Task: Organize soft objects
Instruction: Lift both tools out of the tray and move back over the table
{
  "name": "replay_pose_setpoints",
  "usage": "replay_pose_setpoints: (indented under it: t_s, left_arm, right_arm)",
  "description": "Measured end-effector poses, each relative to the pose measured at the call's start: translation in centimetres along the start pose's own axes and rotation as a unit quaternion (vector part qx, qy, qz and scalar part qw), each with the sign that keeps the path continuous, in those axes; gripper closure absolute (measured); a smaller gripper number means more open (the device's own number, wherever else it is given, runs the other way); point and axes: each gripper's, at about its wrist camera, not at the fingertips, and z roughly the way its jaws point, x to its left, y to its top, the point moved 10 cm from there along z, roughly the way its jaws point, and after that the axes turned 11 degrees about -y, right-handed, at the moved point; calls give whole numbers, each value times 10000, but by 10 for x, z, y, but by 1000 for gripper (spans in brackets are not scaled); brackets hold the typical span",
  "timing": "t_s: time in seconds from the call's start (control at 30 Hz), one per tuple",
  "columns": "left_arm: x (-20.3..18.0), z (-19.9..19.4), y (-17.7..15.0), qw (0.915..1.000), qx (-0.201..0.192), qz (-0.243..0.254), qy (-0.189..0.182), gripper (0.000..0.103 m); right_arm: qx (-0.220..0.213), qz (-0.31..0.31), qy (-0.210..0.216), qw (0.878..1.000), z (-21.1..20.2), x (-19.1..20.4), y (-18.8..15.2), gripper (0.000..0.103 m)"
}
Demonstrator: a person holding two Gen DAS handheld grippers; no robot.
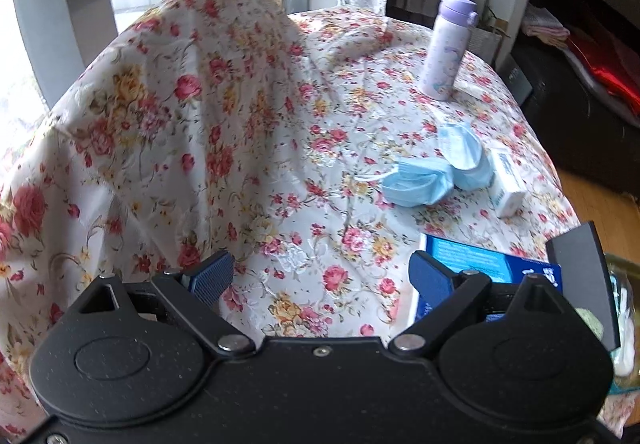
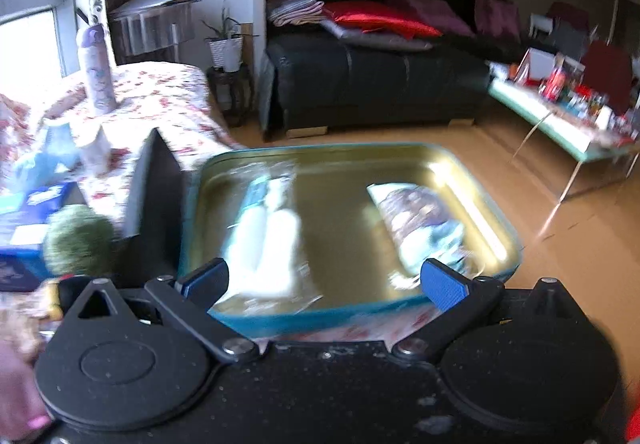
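Two light blue face masks [image 1: 436,168] lie crumpled on the floral tablecloth [image 1: 320,124], far right of my left gripper [image 1: 322,276], which is open and empty above the cloth. My right gripper [image 2: 326,282] is open and empty above a teal-rimmed gold tin tray [image 2: 500,212]. In the tray lie a white soft packet [image 2: 268,228] and a printed plastic packet [image 2: 420,224]. The view is blurred. A green fuzzy ball [image 2: 78,240] sits left of the tray.
A purple-capped bottle [image 1: 444,48] stands at the table's back. A small white box [image 1: 506,180] lies beside the masks. A blue box [image 1: 480,268] and a dark upright card [image 1: 584,276] are at the front right. A cloth-covered hump [image 1: 180,92] rises at the left. A sofa [image 2: 360,84] stands beyond.
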Motion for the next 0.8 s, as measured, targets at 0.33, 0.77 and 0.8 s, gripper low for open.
replay_pose_setpoints:
  t_s: [0.33, 0.77, 0.8]
  left_arm:
    - [-6, 3, -5, 9997, -181, 97, -146, 12]
    - [-1, 10, -8, 9992, -37, -156, -363, 12]
    - [0, 10, -8, 9992, -24, -179, -368, 12]
  right_arm:
    - [-173, -367, 1173, 9923, -69, 64, 3, 1]
    - [-179, -1320, 2180, 9668, -125, 137, -24, 1]
    - [-216, -1333, 2057, 9693, -123, 138, -24, 1]
